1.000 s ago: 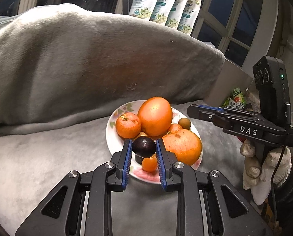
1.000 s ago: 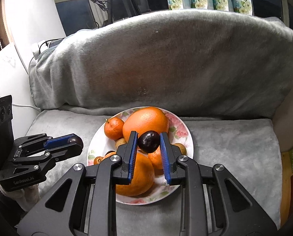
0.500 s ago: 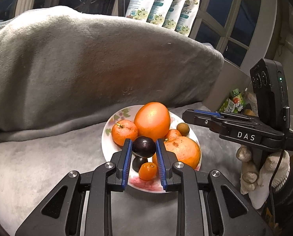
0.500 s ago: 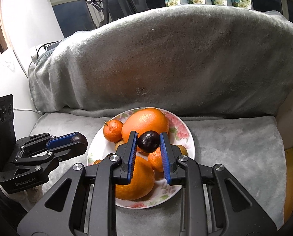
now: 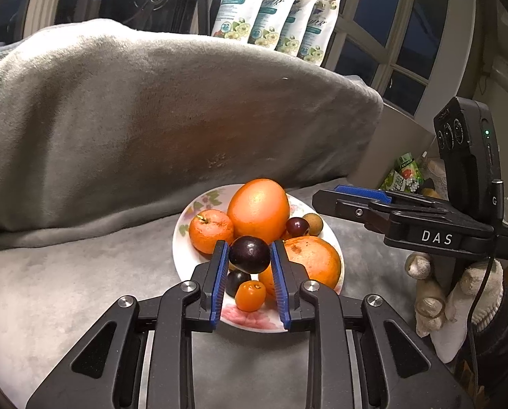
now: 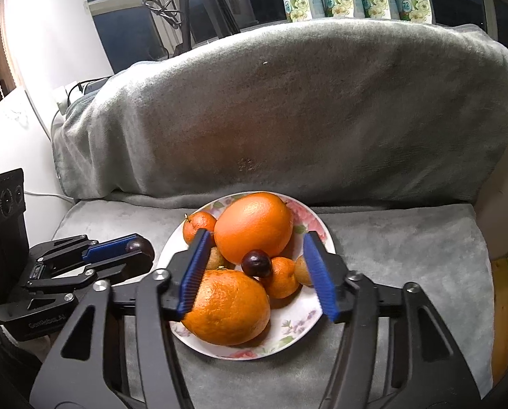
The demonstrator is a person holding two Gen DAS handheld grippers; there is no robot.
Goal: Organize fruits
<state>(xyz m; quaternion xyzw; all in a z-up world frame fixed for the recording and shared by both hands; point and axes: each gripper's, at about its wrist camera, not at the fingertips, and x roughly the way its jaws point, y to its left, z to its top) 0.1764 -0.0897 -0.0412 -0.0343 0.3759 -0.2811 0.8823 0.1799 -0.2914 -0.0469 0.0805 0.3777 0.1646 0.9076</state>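
A flowered plate (image 5: 182,238) (image 6: 301,320) on the grey sofa seat holds two large oranges (image 5: 259,209) (image 6: 225,306), a mandarin (image 5: 211,230), a kumquat (image 5: 250,294) and a longan (image 5: 310,221). My left gripper (image 5: 249,255) (image 6: 141,252) hovers over the plate's near edge. Its jaws are starting to open, and a dark plum (image 5: 249,254) still sits between the pads. My right gripper (image 6: 255,269) (image 5: 322,199) stands over the plate with its jaws opening wide. A second dark plum (image 6: 256,263) (image 5: 297,226) rests among the fruit below it, free of the pads. A third plum (image 5: 236,281) lies on the plate.
A grey blanket (image 6: 288,119) covers the sofa back right behind the plate. Flowered packets (image 5: 281,10) stand on the windowsill above. A gloved hand (image 5: 427,293) holds the right gripper's handle. A green snack bag (image 5: 402,173) lies off the sofa's right end.
The right gripper's jaws have spread apart and let its plum drop onto the plate between the oranges. The left gripper stays in place with its plum.
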